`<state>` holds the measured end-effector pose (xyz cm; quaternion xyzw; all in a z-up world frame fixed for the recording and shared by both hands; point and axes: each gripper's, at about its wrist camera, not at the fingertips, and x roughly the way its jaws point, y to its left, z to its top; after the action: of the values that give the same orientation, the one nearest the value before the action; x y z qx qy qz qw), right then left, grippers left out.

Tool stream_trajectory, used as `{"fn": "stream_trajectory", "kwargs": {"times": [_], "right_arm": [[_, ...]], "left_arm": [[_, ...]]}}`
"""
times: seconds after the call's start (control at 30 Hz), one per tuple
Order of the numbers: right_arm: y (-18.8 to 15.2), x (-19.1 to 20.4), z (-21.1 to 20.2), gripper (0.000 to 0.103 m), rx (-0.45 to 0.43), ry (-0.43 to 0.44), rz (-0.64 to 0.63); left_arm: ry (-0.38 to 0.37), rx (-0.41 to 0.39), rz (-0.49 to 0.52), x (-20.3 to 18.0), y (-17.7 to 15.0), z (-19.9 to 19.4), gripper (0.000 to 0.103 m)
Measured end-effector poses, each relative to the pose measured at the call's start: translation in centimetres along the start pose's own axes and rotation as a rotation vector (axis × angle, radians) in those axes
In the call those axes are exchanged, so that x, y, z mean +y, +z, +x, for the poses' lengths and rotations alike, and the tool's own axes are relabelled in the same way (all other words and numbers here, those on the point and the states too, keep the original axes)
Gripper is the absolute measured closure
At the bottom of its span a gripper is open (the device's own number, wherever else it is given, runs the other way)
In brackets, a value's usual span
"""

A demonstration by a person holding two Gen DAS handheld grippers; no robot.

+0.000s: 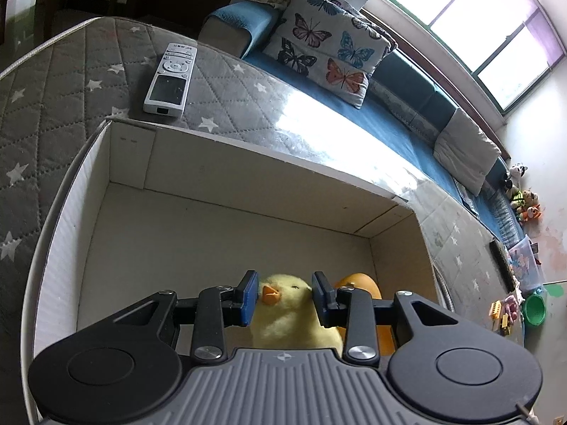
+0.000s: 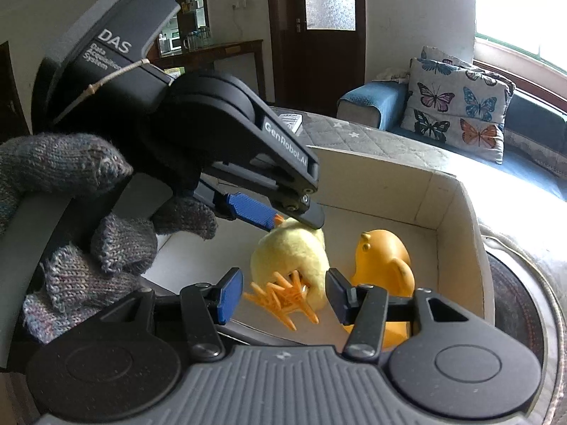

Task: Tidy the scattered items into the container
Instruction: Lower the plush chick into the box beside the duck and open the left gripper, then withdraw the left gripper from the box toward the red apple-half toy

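Observation:
A yellow plush duck point(image 1: 290, 315) with an orange beak sits between the blue pads of my left gripper point(image 1: 285, 299), which is shut on its head inside the white cardboard box point(image 1: 248, 148). In the right wrist view the left gripper point(image 2: 283, 217) holds the duck point(image 2: 290, 258) by the head, its orange feet point(image 2: 280, 297) hanging above the box floor. An orange rubber duck point(image 2: 384, 258) lies in the box beside it. My right gripper point(image 2: 283, 299) is open and empty, just in front of the plush duck. A white remote point(image 1: 170, 78) lies on the grey star-quilted table behind the box.
A blue sofa point(image 1: 389, 113) with a butterfly cushion point(image 1: 329, 46) runs behind the table. Small toys and a green bowl point(image 1: 535, 310) lie on the floor at the far right. A gloved hand point(image 2: 88, 219) holds the left gripper.

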<state>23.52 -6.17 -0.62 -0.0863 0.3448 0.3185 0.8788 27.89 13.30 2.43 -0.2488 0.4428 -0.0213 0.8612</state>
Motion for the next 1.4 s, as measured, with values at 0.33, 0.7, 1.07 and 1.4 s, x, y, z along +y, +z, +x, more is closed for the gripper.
{"fn": "stream_trajectory", "kwargs": {"times": [0.33, 0.7, 1.07, 1.4], "right_arm": [[0.0, -0.1, -1.7, 0.05, -0.03, -0.007, -0.009], [-0.9, 0.1, -5.0, 0.042, -0.065, -0.039, -0.014], [-3.3, 0.3, -8.5, 0.042, -0.084, -0.076, -0.001], [-5.9, 0.0, -11.1, 0.04, -0.095, -0.113, 0.032]], "left_arm": [[-0.025, -0.041, 0.019, -0.7, -0.3, -1.9, 0.067], [-0.045, -0.075, 0.055, -2.1, -1.9, -5.0, 0.067], [-0.069, -0.088, 0.085, -3.7, -5.0, -7.3, 0.067], [-0.097, -0.068, 0.111, -5.4, -8.0, -8.0, 0.067]]}}
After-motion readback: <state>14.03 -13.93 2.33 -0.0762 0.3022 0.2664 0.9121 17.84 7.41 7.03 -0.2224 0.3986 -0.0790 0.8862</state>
